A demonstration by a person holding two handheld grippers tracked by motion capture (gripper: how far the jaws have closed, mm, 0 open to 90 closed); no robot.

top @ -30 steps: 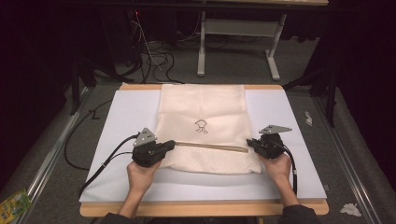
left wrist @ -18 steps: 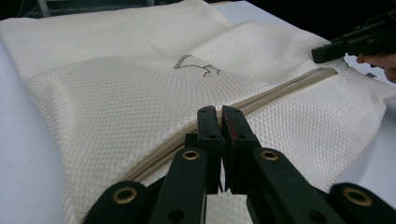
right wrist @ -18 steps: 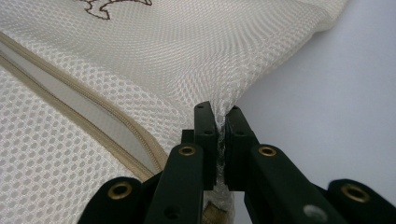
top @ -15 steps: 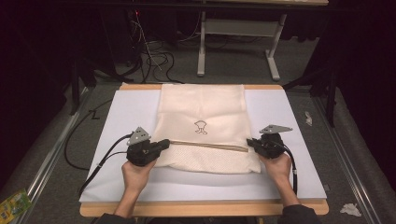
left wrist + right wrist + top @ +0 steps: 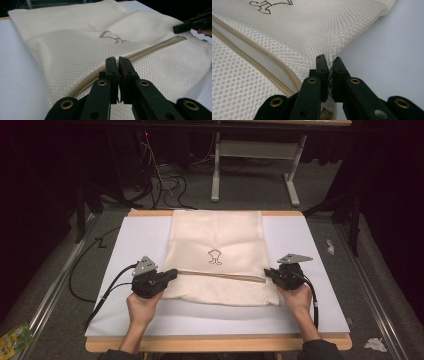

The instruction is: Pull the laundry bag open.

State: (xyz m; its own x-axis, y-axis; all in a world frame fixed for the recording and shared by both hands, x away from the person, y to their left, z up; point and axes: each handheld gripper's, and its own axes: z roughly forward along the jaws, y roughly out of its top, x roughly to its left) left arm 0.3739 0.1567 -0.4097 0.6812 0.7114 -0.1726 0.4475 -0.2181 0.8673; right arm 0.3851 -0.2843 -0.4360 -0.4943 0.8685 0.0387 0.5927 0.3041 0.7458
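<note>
Bag: cream mesh laundry bag (image 5: 217, 255) flat on white table (image 5: 310, 250).
Left gripper (image 5: 117, 65): nine o'clock edge, jaws together at zipper (image 5: 150, 48).
Right gripper (image 5: 330, 65): three o'clock edge, pinching mesh.
Advice: likely hold taut, pull evenly.

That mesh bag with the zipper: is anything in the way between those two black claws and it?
Nothing visible. The right gripper is already shut on the edge of the bag, with mesh pinched in its jaws. The left gripper sits shut at the zipper.

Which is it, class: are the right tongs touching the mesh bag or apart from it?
Touching. In the right gripper view, the right tongs are shut on a pinched fold of the mesh bag at its edge.
</note>
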